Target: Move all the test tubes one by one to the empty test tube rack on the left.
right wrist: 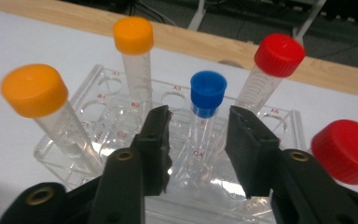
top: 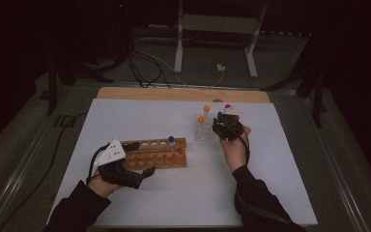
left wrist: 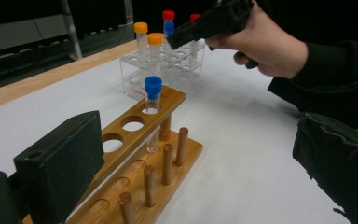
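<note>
Dim, murky high view with black surroundings; brighter, sharper tool views, nearest orange and red caps blurred.

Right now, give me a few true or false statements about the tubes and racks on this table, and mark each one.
1. The right claw has its jaws either side of a blue-capped tube. True; the pads do not yet press on it.
2. The wooden rack holds three tubes. False; it holds one, the blue-capped tube in the wooden rack.
3. The clear rack holds two orange-capped tubes. True.
4. The left claw is lifting the wooden rack off the table. False; the rack sits on the table.
</note>
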A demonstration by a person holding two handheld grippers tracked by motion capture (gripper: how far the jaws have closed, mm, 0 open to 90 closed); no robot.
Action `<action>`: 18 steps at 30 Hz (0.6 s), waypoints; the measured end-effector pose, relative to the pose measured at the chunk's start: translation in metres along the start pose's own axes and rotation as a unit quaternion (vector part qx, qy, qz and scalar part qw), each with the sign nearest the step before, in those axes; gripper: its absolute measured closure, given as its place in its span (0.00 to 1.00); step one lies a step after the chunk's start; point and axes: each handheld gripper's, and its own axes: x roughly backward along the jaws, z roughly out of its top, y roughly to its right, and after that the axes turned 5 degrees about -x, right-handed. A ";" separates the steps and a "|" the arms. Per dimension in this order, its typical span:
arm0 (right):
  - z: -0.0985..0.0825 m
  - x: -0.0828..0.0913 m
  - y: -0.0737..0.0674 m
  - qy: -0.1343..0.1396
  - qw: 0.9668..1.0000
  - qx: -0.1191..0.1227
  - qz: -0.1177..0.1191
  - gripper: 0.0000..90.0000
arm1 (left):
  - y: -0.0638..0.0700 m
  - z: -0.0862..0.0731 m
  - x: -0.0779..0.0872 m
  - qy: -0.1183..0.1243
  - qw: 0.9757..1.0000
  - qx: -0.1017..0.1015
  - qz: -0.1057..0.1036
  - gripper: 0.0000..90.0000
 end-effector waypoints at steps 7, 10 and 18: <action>0.001 -0.006 0.000 -0.009 1.000 -0.002 -0.010 0.74 | -0.002 -0.001 0.000 -0.002 1.000 0.000 0.002 0.03; 0.002 -0.008 0.000 -0.011 1.000 -0.004 -0.009 0.79 | -0.002 -0.001 0.000 -0.003 1.000 0.000 0.001 0.03; 0.002 -0.013 0.001 -0.019 1.000 -0.003 -0.008 0.84 | -0.002 -0.001 0.001 -0.001 1.000 0.000 0.003 0.03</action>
